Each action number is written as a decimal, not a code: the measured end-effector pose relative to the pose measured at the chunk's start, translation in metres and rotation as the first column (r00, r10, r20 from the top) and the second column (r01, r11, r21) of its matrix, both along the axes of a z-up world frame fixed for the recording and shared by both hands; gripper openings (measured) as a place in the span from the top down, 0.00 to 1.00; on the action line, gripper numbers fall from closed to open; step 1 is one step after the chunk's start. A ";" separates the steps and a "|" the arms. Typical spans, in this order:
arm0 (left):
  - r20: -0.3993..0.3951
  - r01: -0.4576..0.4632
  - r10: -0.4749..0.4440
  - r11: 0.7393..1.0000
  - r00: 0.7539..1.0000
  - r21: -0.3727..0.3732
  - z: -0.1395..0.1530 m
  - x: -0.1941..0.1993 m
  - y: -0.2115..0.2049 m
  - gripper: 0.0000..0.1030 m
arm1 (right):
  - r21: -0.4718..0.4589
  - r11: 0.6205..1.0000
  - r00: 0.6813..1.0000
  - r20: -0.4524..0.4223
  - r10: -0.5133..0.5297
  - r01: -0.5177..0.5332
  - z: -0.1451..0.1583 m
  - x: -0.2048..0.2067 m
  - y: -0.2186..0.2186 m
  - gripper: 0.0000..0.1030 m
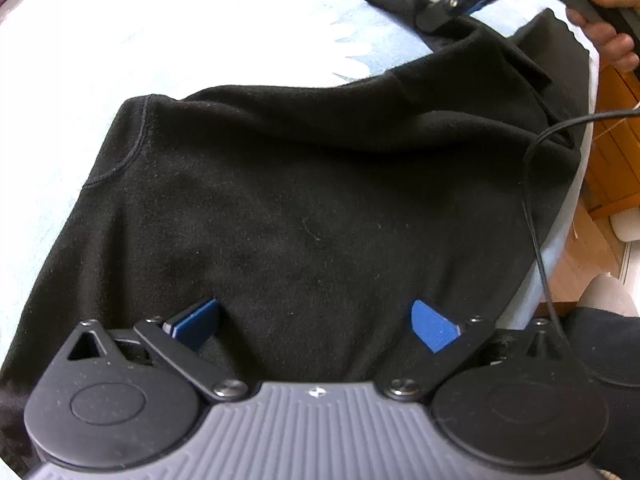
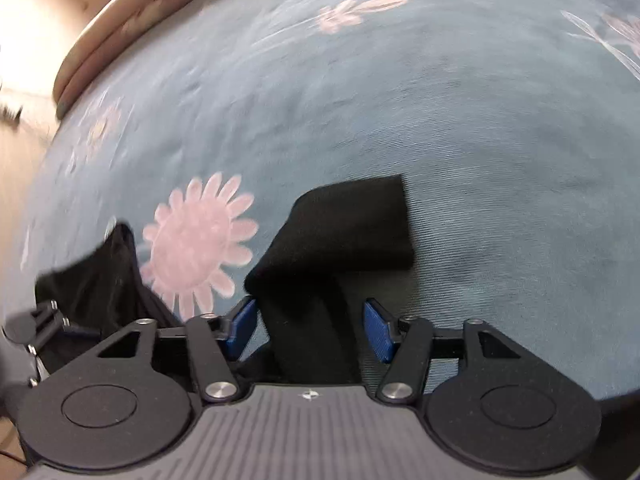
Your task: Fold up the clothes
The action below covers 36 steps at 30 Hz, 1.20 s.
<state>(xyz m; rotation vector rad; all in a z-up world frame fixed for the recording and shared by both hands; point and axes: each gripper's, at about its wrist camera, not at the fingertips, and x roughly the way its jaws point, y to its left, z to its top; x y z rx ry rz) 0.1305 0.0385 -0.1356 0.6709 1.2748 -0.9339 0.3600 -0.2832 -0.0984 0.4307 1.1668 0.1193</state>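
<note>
Sleeve-folding step: right tool (image 2: 308,330), part-open, straddles black sweatshirt's sleeve (image 2: 344,224), ungripped; left tool (image 1: 316,326), wide open, empty, over sweatshirt (image 1: 304,200) on bed (image 2: 480,120). Next: pinch sleeve, carry inward.

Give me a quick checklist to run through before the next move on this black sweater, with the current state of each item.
1. Sleeve between the jaws of the right gripper: ok, the black fabric runs up between the blue pads.
2. Right pads pressing on the sleeve: not ok, there is a gap on both sides.
3. Left gripper over the sweater body: ok, open, jaws wide apart above it.
4. Body lying flat: not ok, it is rumpled toward the sleeve side.
5. Cable off the fabric: not ok, it trails across the sweater's edge.
6. Floral bedspread beyond the sleeve free for the fold: ok as far as seen.
</note>
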 end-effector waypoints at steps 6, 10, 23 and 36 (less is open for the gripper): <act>0.011 0.031 -0.031 1.000 0.999 -0.001 0.000 -0.002 0.004 0.01 | 0.024 0.983 0.984 0.007 -0.181 0.181 0.019 -0.018 -0.023 0.88; 0.006 0.037 -0.037 0.999 0.999 0.001 0.000 -0.002 0.006 0.01 | 0.004 0.945 0.945 0.013 -0.326 0.326 0.046 -0.047 -0.048 0.88; 0.003 0.098 -0.098 0.994 0.995 0.041 0.000 0.000 0.008 0.01 | -0.221 0.807 0.825 -0.017 -0.565 0.548 0.062 -0.130 -0.085 0.88; 0.015 0.109 -0.110 0.993 0.994 0.049 0.001 0.004 0.015 0.01 | -0.254 0.759 0.770 -0.075 -0.634 0.600 0.032 -0.124 -0.108 0.74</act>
